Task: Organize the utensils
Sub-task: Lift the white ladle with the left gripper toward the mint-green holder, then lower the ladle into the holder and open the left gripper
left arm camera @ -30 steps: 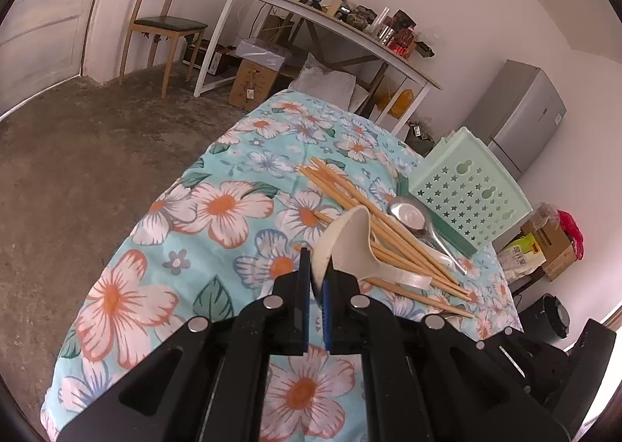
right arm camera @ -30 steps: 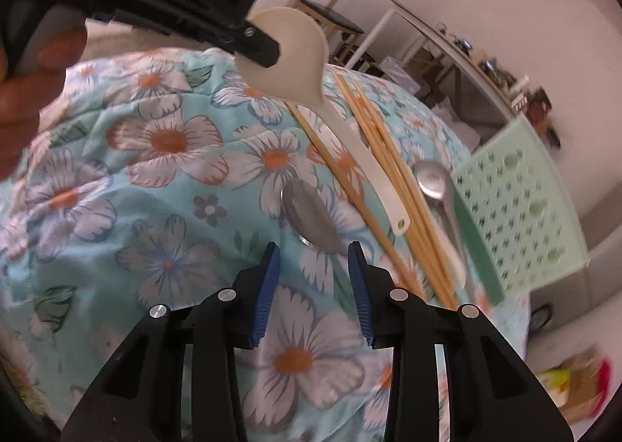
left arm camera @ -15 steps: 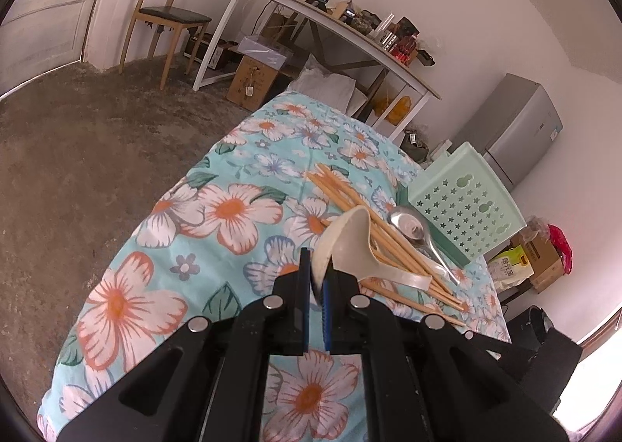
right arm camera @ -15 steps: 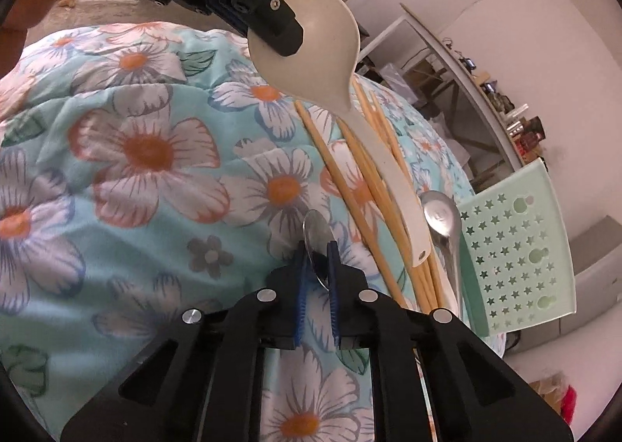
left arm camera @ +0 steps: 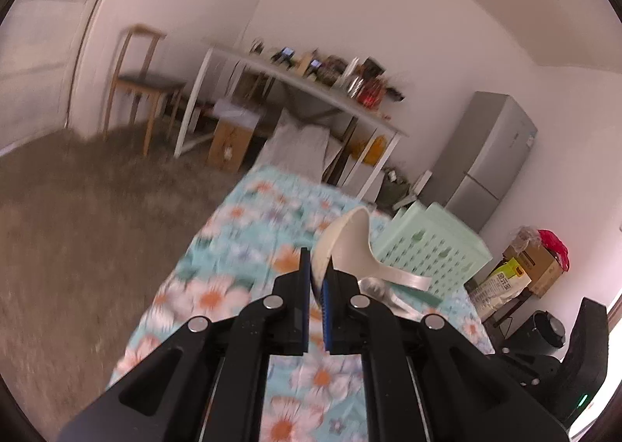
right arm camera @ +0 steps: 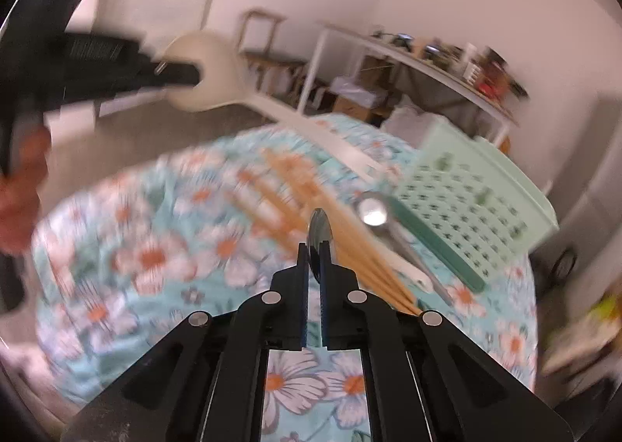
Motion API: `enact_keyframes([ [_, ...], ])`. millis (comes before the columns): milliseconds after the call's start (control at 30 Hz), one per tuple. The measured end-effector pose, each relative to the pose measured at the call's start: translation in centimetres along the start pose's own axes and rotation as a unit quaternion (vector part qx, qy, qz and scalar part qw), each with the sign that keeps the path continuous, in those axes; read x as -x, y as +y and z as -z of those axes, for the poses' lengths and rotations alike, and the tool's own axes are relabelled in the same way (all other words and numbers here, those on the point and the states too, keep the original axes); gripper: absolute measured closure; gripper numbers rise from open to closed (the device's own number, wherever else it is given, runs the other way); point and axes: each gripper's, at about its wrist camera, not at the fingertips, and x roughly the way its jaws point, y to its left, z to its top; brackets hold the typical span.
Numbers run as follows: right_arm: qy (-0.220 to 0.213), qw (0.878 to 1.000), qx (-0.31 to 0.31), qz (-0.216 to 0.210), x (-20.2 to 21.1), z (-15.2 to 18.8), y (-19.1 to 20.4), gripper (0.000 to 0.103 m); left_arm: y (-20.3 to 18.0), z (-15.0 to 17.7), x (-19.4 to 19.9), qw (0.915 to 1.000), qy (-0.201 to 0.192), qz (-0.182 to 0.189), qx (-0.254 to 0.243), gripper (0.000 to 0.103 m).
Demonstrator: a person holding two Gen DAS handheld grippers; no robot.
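Cream ladle (left arm camera: 350,247), pinched by its bowl rim in the left gripper (left arm camera: 317,278), could twist loose; right gripper (right arm camera: 314,267) pinches 1 steel spoon (right arm camera: 319,236).

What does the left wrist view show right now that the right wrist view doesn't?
Only the left wrist view shows the grey fridge and red bag. Only the right wrist view shows the wooden chopsticks and the right gripper shut on a small metal spoon. Both show the left gripper clamping the cream plastic ladle, the mint perforated basket and the floral cloth.
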Motion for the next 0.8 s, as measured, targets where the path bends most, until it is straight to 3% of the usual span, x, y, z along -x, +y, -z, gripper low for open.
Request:
enact_keyframes([
  [267,-0.066,0.984,-0.157,-0.044,3.2,-1.0,-7.8,0.102,-6.0,-6.0,-1.2,0.9933,-0.067,0.031,-0.089,0.099],
  [400,-0.095,0.975,-0.191,-0.057,4.7,-0.6,-10.1,0.102,-9.3,-7.9,-3.6,0.9843,-0.082,0.009,-0.156,0.099],
  [600,-0.133,0.967,-0.209,-0.059,6.4,-1.0,-13.4,0.102,-13.7,-8.8,-9.7,0.9610,-0.041,-0.037,-0.271,0.099],
  [800,-0.158,0.959,-0.229,-0.061,7.3,-0.7,-15.8,0.102,-16.6,-8.1,-14.6,0.9345,0.007,-0.079,-0.347,0.099],
])
